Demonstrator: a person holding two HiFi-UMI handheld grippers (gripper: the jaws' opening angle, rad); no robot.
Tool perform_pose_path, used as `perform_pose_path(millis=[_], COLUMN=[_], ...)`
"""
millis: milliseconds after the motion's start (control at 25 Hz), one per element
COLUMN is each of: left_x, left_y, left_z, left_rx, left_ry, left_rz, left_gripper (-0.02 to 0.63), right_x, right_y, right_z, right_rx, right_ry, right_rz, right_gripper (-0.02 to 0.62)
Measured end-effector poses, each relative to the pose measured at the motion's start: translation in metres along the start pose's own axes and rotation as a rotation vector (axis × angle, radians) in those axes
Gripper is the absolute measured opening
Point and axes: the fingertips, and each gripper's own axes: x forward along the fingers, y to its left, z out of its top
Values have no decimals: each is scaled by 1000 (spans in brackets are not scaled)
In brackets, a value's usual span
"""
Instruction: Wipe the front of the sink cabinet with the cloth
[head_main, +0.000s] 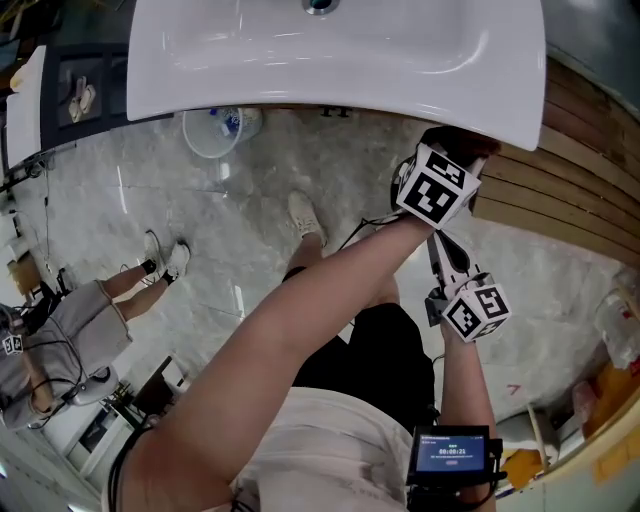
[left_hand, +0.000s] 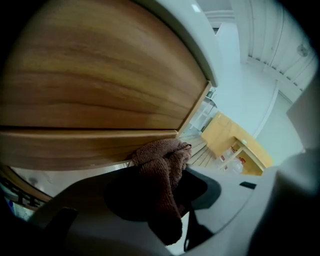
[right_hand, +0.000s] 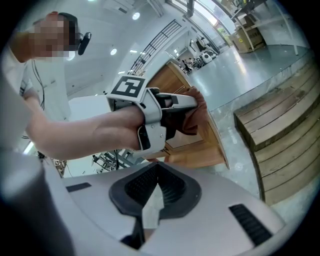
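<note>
The left gripper (left_hand: 159, 192) is clamping the brown cloth (left_hand: 161, 156) at the lower middle of its view, against the wooden cabinet front (left_hand: 100, 85). The right gripper (right_hand: 150, 202) is hanging closed, empty. The cloth is looking soft and light; gripping its bunched middle probably suits wiping.

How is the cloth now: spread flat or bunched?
Bunched. The left gripper view shows the brown cloth as a crumpled wad clamped in the left gripper, against the wooden cabinet front.

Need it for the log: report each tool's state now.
Left tool: closed on the cloth, against the cabinet.
Right tool: closed, empty.
</note>
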Motion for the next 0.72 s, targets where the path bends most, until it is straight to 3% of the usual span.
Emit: perform_pose_path(millis=[720], left_x=[-84], left_y=[92], left_z=[-18], left_rx=[-50], left_ry=[-41], left_rz=[178], left_gripper=[178], right_x=[31], right_y=[34], right_z=[4], right_rx=[-58], right_ry=[48], right_rz=[7], right_gripper=[12])
